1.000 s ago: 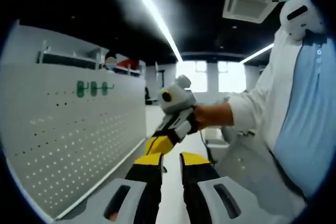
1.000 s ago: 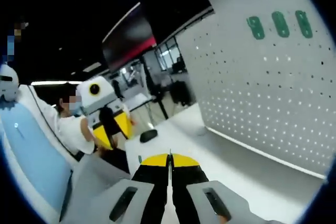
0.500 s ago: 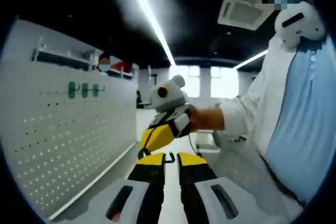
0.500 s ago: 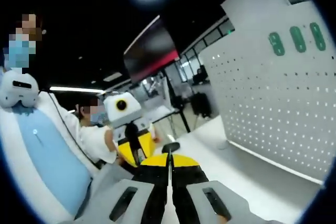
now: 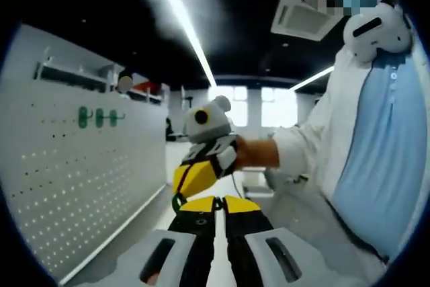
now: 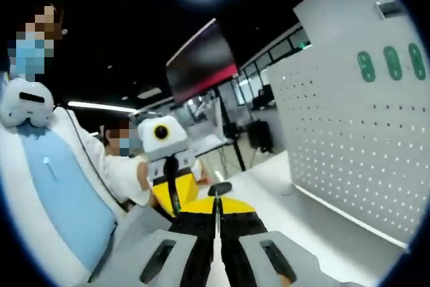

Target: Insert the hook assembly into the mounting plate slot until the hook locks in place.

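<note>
Both tools have drawn closer together since 1 second back, and the left tool (image 5: 216,205) has narrowed from a plain gap to jaws that nearly meet. I cannot tell whether anything is pinched between them. In the right gripper view, the hook assembly (image 6: 218,196) shows as a thin strip with a dark head. It stands up out of the seam of the right tool (image 6: 216,208), whose jaws are clamped on it. The hook is therefore in the air, just ahead of that tool's tips and near the left tool beyond it. The mounting plate (image 6: 349,152) is a white perforated board standing on the desk (image 6: 289,223), off to the right of the right tool and well apart from the hook. 3 green fittings (image 6: 393,63) sit high on it. By my reading the pick-up is done. Carrying the hook to the plate, seating it in a slot and locking it all remain.
</note>
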Available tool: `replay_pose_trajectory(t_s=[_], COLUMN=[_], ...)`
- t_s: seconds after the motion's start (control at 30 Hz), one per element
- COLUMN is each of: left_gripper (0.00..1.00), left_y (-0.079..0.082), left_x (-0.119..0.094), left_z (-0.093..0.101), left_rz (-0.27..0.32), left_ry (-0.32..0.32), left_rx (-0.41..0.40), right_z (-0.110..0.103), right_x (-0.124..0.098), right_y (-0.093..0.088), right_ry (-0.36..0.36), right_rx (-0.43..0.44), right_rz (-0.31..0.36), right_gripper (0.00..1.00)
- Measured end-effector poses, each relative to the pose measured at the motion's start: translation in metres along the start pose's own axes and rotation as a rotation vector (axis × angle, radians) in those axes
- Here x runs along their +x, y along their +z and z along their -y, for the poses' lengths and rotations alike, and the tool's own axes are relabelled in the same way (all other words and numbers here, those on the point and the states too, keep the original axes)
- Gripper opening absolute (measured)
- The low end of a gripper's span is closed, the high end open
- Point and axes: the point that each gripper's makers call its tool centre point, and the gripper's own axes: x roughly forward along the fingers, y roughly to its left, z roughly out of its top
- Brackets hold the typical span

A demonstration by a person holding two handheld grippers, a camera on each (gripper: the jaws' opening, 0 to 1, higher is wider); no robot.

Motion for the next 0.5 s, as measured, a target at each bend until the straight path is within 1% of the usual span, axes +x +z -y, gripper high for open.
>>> replay_pose_trajectory(t_s=[0.17, 0.2, 0.27, 0.3, 0.33, 0.37, 0.43, 0.47, 0.5], left_gripper=[0.03, 0.03, 0.03, 0.03, 0.03, 0.03, 0.03, 0.03, 0.03], left_y=[0.002, 0.002, 0.003, 0.004, 0.004, 0.005, 0.006, 0.007, 0.007], left_x=[0.001, 0.001, 0.002, 0.002, 0.002, 0.002, 0.001, 0.001, 0.001], left_z=[-0.007, -0.008, -0.011, -0.011, -0.012, -0.014, -0.016, -0.017, -0.018], left_rz=[0.004, 0.003, 0.002, 0.003, 0.004, 0.004, 0.006, 0.006, 0.005], left_ry=[0.018, 0.018, 0.022, 0.022, 0.024, 0.026, 0.028, 0.03, 0.03], left_rx=[0.0, 0.001, 0.005, 0.006, 0.007, 0.008, 0.009, 0.01, 0.011], right_z=[0.006, 0.006, 0.005, 0.005, 0.006, 0.01, 0.009, 0.011, 0.011], right_x=[-0.002, -0.002, -0.002, -0.003, -0.004, -0.005, -0.008, -0.011, -0.012], right_y=[0.004, 0.005, 0.005, 0.005, 0.004, 0.003, 0.003, 0.003, 0.004], right_ry=[-0.059, -0.063, -0.071, -0.077, -0.088, -0.116, -0.13, -0.155, -0.16], right_rx=[-0.054, -0.059, -0.057, -0.062, -0.077, -0.103, -0.116, -0.127, -0.128], right_rz=[-0.003, -0.003, -0.001, -0.007, -0.016, -0.028, -0.034, -0.036, -0.03], right_gripper=[0.0, 0.01, 0.08, 0.09, 0.09, 0.09, 0.12, 0.14, 0.16])
